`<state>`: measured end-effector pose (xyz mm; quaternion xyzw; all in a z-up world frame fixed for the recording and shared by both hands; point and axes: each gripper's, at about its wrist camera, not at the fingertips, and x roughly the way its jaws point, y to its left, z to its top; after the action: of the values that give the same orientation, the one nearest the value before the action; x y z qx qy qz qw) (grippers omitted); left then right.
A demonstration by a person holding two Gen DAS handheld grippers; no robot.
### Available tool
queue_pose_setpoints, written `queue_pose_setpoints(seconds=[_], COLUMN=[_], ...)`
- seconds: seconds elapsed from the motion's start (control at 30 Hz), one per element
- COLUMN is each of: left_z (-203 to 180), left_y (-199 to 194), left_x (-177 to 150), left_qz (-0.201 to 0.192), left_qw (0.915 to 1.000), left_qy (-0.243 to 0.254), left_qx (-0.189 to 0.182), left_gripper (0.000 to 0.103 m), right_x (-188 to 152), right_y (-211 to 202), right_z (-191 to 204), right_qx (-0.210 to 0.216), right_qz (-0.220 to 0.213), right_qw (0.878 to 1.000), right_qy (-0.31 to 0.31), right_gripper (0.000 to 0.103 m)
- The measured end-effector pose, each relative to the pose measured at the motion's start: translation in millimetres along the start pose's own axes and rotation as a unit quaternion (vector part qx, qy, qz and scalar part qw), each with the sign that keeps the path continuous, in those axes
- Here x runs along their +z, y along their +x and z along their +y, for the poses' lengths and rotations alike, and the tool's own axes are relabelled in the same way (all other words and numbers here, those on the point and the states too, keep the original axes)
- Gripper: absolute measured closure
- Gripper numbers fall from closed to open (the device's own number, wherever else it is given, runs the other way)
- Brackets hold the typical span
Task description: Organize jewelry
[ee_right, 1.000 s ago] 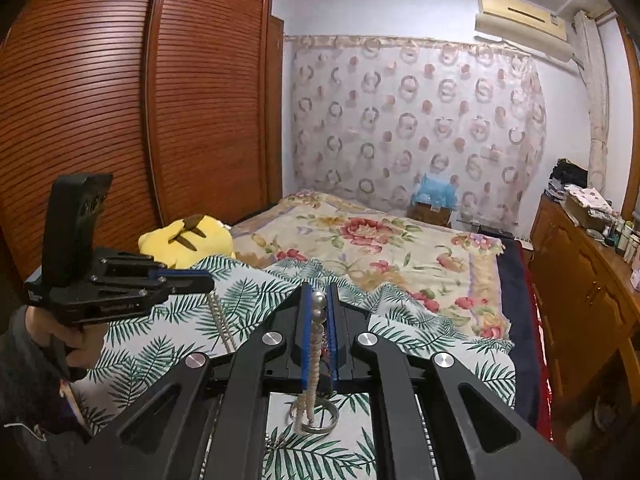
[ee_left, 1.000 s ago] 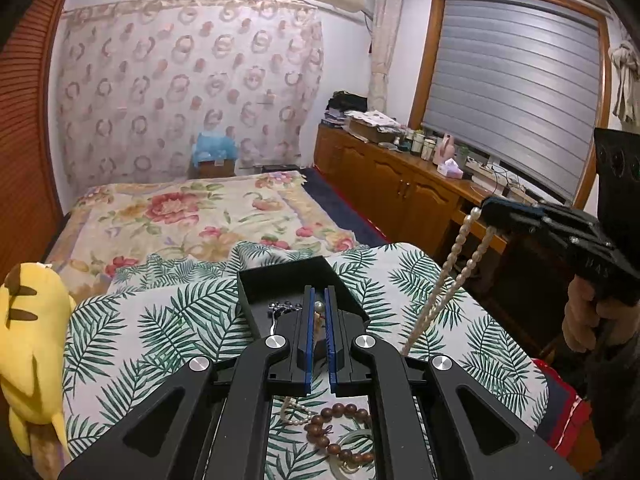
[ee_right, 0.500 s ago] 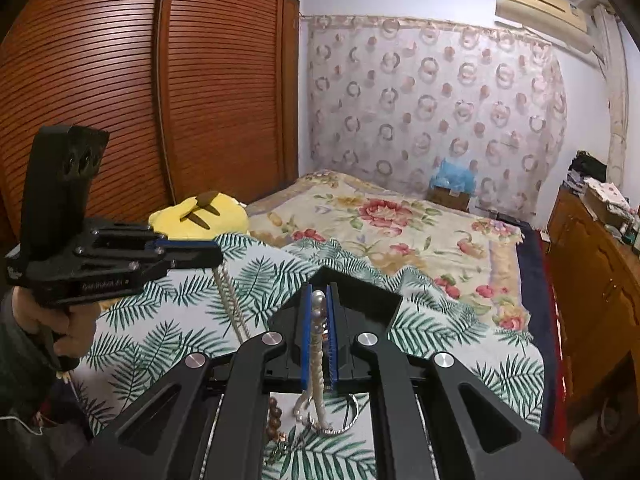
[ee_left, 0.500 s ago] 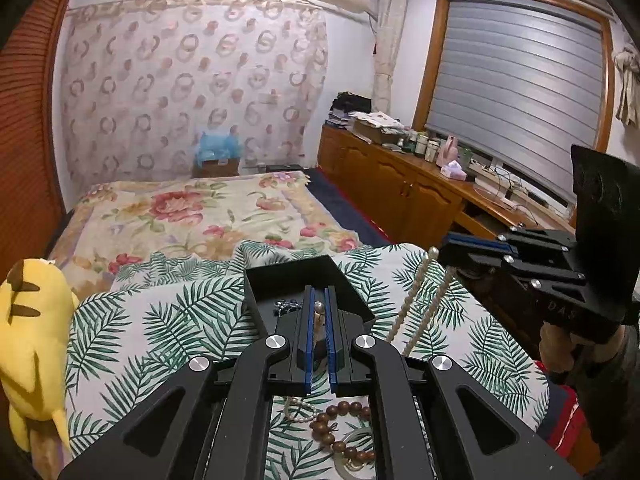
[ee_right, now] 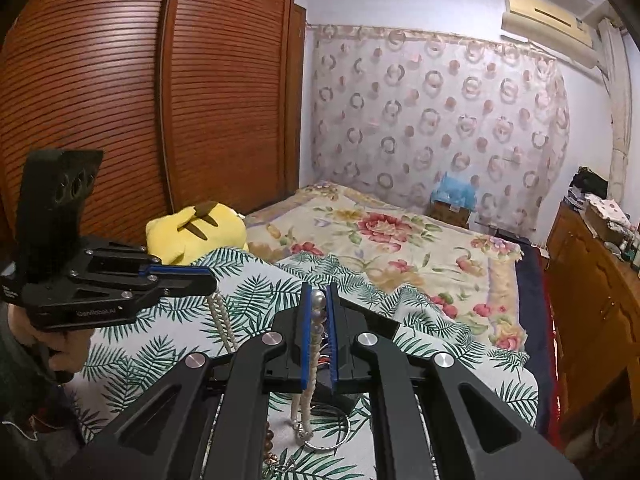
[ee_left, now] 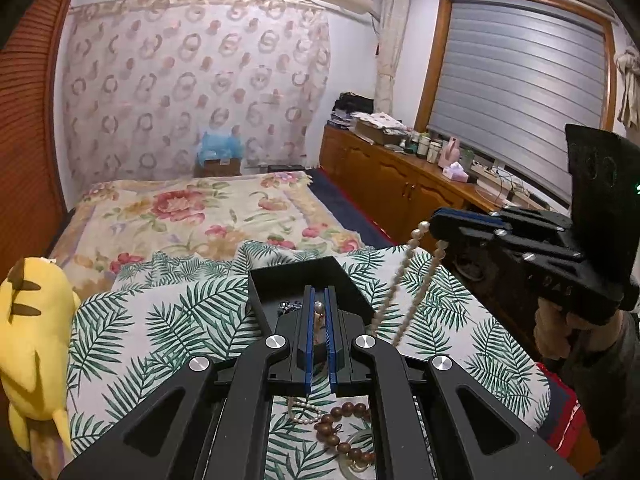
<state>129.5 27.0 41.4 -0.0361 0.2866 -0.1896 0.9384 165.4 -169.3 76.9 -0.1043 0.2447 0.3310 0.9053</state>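
Two black two-finger grippers with blue pads are in view, each closed on the same white pearl necklace (ee_left: 404, 284). Left gripper (ee_left: 319, 312): jaws pinched together on pearls, one bead showing at the tips; more of the strand lies on the cloth below its body. Right gripper (ee_right: 319, 308): jaws clamped on a column of pearls, with two strands hanging beneath it. In the left wrist view, two strands run taut from the right gripper's tips down toward the left gripper, above the palm-leaf printed cloth (ee_left: 160, 320). One black open rectangular tray (ee_left: 296, 276) sits on the cloth just ahead of the left gripper, with a small silvery piece inside. One brown wooden bead bracelet (ee_left: 340, 428) lies on the cloth beneath the left gripper. One thin silver ring bangle (ee_right: 328, 432) lies under the right gripper. One yellow plush toy (ee_right: 196, 232) rests at the cloth's edge.
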Motion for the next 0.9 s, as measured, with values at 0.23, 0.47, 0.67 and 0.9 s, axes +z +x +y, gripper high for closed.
queue_pose_setpoints(seconds=[0.23,0.47,0.67,0.9], left_z=[-0.4,-5.2,-17.0,-19.1], left_y=[0.3,-0.7,-11.7,-3.8], left_x=[1.2,18.5,58.0,89.3], left_qz=[0.002,-0.011,-0.044,-0.063], left_qw=[1.0,0.9999,0.9986,0.9974], left_qy=[-0.001,0.005,0.026,0.03], left_qx=[0.001,-0.007,-0.014,-0.019], left_gripper=[0.099,0.099,0.099,0.099], right_x=[36.5,60.6,70.7,70.9], right_y=[-40.9,-56.8,-49.1,-18.0], right_z=[-11.1,-14.7,-24.5,-36.7], right_qx=[-0.011,-0.024,-0.024,-0.012], right_qz=[-0.065,-0.081,-0.079,-0.063], right_qw=[0.998,0.996,0.996,0.998], right_qy=[0.006,-0.017,-0.018,-0.013], right_gripper=[0.095,0.095,0.095,0.095])
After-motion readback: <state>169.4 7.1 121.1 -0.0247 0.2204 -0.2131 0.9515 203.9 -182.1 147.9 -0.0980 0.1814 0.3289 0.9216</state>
